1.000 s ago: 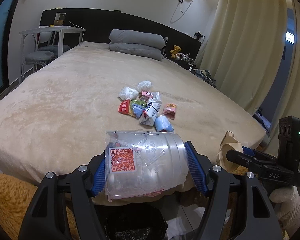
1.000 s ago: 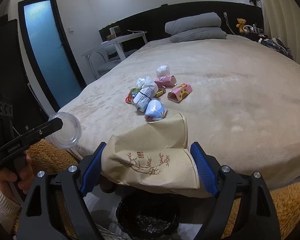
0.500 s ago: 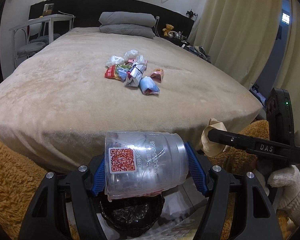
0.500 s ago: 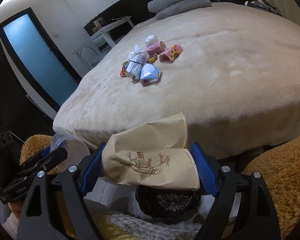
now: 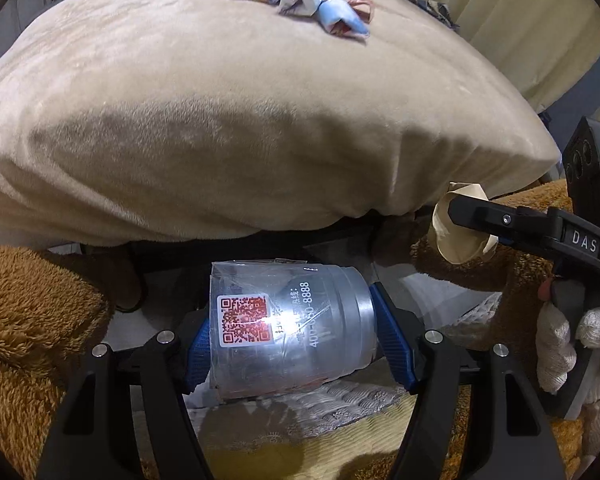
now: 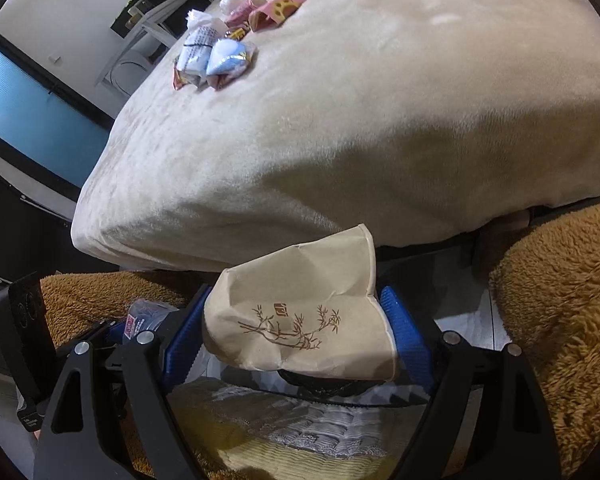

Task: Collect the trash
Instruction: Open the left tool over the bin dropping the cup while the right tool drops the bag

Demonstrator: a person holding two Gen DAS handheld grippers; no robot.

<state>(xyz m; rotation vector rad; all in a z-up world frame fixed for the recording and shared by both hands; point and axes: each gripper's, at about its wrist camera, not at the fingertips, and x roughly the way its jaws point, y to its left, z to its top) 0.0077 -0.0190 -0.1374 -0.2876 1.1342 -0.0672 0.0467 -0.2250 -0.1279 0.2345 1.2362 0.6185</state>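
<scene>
We have a piece of trash in each pair of tongs. The left tongs (image 5: 296, 344) are clamped on a clear plastic cup (image 5: 288, 328), lying on its side with the blue pads pressing its base and its mouth, the red code sticker turned up toward us. We hold it crosswise like that because end to end the cup is stiffer than across its thin wall.

The right tongs (image 6: 296, 336) grip a crumpled paper cup (image 6: 300, 308), beige with a brown bamboo print, also sideways between the pads. It is already flattened, so we judge the squeeze only needs to keep it from slipping.

Both tongs are tilted steeply down past the edge of the bed (image 5: 260, 128), over the floor between two shaggy brown rugs (image 6: 560, 304). In the right view a dark bin (image 6: 320, 386) shows just below the paper cup, mostly hidden by it; in the left view we cannot make the bin out under the plastic cup. A gloved hand (image 5: 560, 344) holds the right tongs just to the right of the left ones, so the two cups sit close together, likely aimed at the same drop.

Ahead of the tongs, well apart on the bed, lies the remaining pile of wrappers (image 6: 228, 44), still to be gathered.
</scene>
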